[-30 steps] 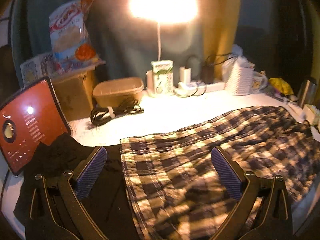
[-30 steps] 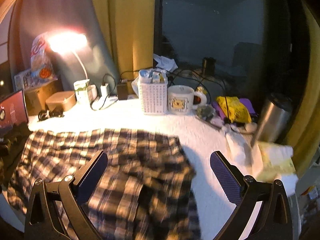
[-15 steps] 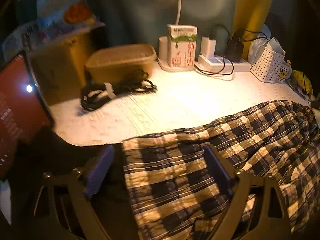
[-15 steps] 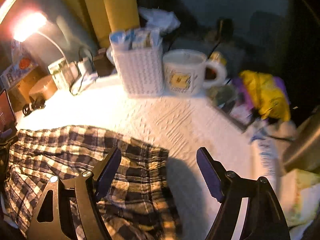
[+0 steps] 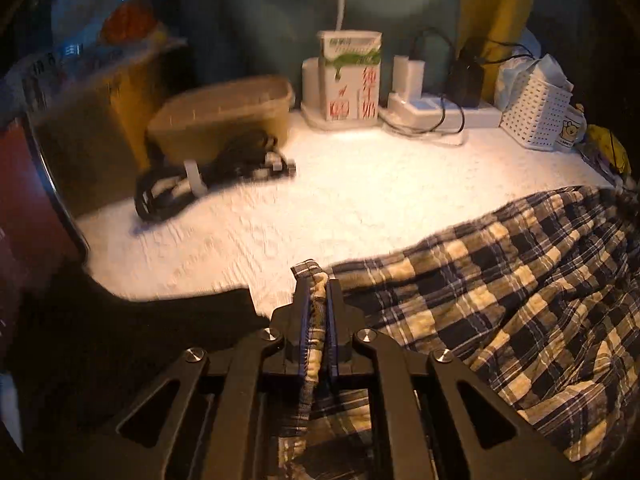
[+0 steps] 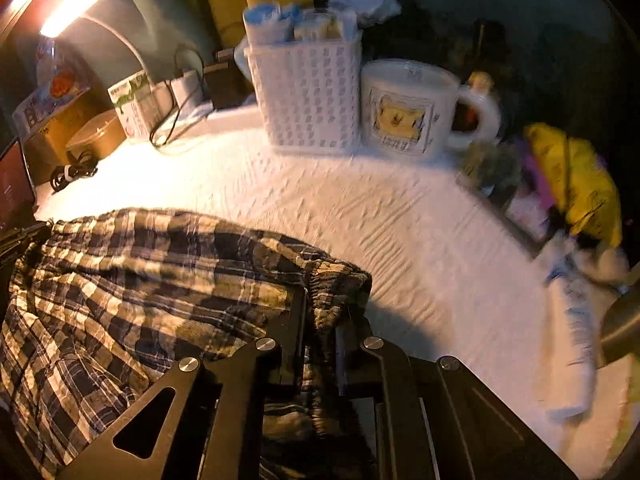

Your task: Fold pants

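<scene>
The left gripper (image 5: 317,292) is pinching one corner of the pants (image 5: 500,312), jaws just closed; the right gripper (image 6: 320,308) is pinching the other edge, with bare white bench (image 6: 400,220) beyond.

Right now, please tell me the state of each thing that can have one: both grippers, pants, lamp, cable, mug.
Left gripper: jaws just closed, shut on one pants end.
Right gripper: jaws just closed, shut on the other end.
Pants: spread out, not folded.
Lamp: on.
Cable: coiled, tied.
Mug: upright.
</scene>
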Available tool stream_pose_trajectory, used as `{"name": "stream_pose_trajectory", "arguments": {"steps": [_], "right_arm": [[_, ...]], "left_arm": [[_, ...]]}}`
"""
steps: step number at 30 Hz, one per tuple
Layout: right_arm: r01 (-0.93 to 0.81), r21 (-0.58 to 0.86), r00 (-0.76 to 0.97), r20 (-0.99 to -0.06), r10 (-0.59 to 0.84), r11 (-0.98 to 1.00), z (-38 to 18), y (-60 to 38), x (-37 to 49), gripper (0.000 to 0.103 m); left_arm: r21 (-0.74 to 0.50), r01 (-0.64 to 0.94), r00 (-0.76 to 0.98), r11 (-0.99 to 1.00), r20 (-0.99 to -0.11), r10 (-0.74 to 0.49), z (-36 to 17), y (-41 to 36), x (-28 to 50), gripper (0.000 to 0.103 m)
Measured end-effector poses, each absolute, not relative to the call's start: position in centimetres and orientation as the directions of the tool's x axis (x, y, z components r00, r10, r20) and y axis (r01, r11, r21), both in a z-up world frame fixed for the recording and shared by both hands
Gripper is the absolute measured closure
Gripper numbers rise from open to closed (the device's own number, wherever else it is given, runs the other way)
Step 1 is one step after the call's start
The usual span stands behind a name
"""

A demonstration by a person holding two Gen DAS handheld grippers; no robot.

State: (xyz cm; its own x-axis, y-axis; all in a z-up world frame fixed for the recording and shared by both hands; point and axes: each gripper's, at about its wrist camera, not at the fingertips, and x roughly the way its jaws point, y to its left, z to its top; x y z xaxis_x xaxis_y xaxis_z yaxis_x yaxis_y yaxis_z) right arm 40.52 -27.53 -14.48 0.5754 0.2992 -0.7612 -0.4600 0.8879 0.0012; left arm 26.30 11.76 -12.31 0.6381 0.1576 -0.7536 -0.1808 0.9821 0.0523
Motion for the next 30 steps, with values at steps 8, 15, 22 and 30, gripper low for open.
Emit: {"name": "stream_pose_trajectory", "arguments": {"steps": [8, 15, 22, 30], "right_arm": [[-0.425, -0.08, 0.701, -0.66, 0.272, 0.902, -10.3, -28.0, 39.2, 0.091], [-0.355, -0.033, 0.724, -0.642, 0.252, 0.934, -9.7, -30.4, 40.8, 0.091], [-0.301, -0.029, 0.76, -0.611, 0.221, 0.953, -8.6, -31.4, 42.8, 0.091], [-0.238, -0.035, 0.782, -0.599, 0.171, 0.971, -8.3, -32.0, 46.6, 0.091]], "left_arm": [[0.053, -0.144, 0.7, 0.988, -0.7, 0.14, -9.3, 10.9, 28.3, 0.1], [0.063, -0.117, 0.742, 0.991, -0.658, 0.13, -7.3, 10.5, 31.4, 0.101], [0.086, -0.095, 0.778, 0.992, -0.615, 0.128, -5.7, 10.5, 36.1, 0.102], [0.105, -0.125, 0.801, 0.987, -0.576, 0.163, -5.4, 12.0, 40.3, 0.102]]}}
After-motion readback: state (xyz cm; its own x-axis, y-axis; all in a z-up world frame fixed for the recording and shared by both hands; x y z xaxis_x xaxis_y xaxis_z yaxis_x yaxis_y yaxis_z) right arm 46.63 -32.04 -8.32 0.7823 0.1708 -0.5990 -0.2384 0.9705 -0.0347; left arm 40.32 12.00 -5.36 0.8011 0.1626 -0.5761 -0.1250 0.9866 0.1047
